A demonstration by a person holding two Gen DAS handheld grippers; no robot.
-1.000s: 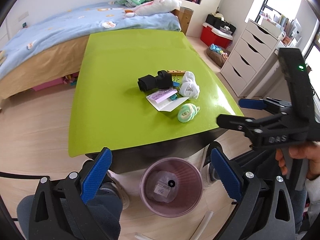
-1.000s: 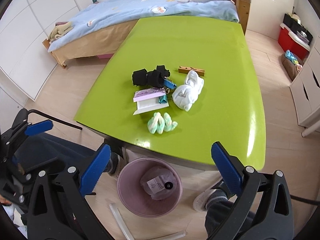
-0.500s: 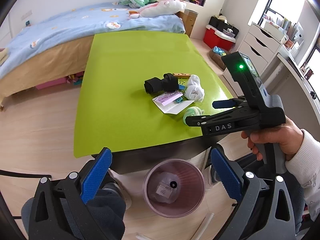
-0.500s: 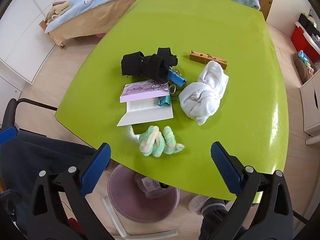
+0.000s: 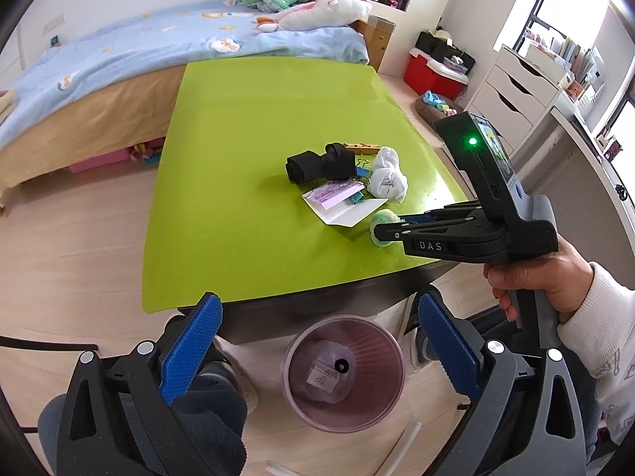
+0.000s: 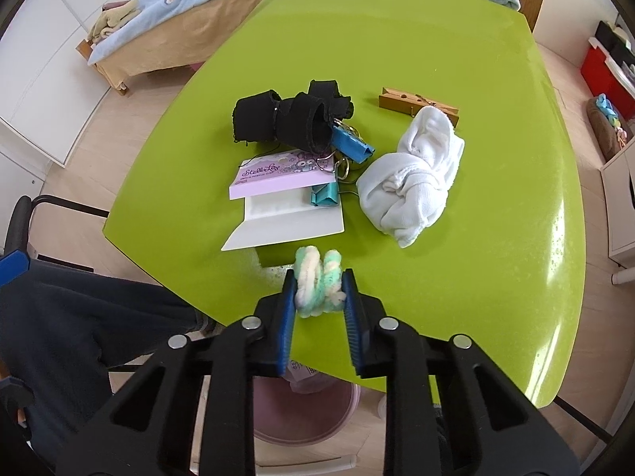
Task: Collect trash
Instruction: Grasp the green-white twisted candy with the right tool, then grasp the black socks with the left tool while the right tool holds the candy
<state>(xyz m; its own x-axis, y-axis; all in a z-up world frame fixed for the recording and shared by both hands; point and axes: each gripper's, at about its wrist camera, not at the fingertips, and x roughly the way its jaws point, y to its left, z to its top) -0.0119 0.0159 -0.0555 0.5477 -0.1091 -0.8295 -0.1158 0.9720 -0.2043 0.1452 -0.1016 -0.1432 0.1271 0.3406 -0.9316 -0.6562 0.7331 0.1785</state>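
Two grippers show here. The right gripper (image 6: 319,291) tilts steeply down over the near edge of the glossy lime-green table (image 6: 496,277); its jaws have just been closing, and its blue ribbed pads now squeeze the fluffy mint-and-cream twisted yarn scrunchie (image 6: 317,281), which rests on the tabletop just in front of the folded white card (image 6: 285,224). The left gripper (image 5: 317,351) points down past the table's edge with its pads spread wide and nothing between them, above the round mauve plastic bin (image 5: 343,373) on the wooden floor.

Only the left wrist view shows the person's right hand (image 5: 535,277), in a white sleeve, wrapped round the grey handle, a green light lit on the black housing, and crumpled plastic with a white label lying inside the bin. The right wrist view alone shows the pads pinching the scrunchie, plus the rolled black fabric strap (image 6: 289,119), wooden clothespin (image 6: 416,103), bunched white sock (image 6: 412,182) and blue binder clips (image 6: 351,146) beyond.

"DAS" is printed on the right gripper's side. The lilac notepad (image 6: 278,174) reads "Stella Lou" as far as it can be read. The bin label is too small to read.
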